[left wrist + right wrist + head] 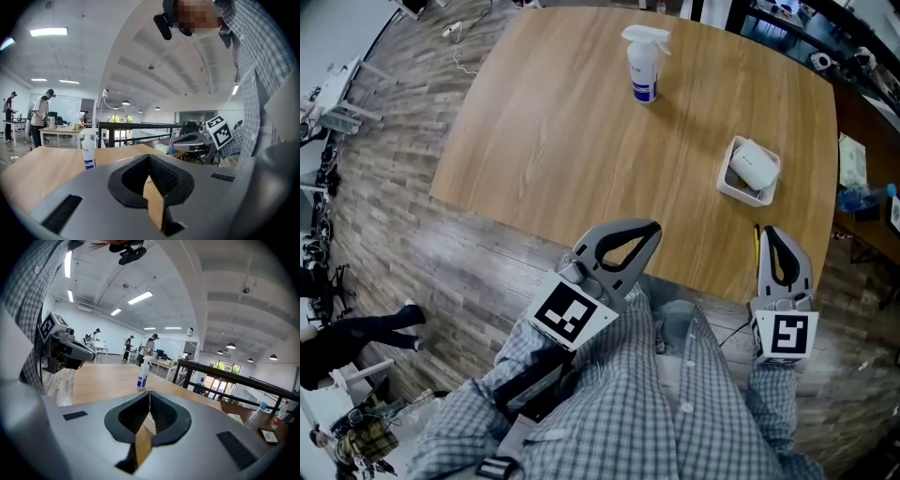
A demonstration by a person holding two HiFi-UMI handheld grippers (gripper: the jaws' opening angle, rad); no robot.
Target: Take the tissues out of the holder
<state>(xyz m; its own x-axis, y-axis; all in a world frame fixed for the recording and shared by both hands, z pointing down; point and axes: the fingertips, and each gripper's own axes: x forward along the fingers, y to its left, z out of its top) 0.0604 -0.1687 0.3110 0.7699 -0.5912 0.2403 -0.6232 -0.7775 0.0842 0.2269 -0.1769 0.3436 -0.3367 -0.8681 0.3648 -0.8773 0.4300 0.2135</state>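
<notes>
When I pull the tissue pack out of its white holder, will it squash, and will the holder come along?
The tissue pack looks rounded and soft, so it will probably squash and feel light. The holder looks small and stands loose on the table, so it may slide or lift along.
</notes>
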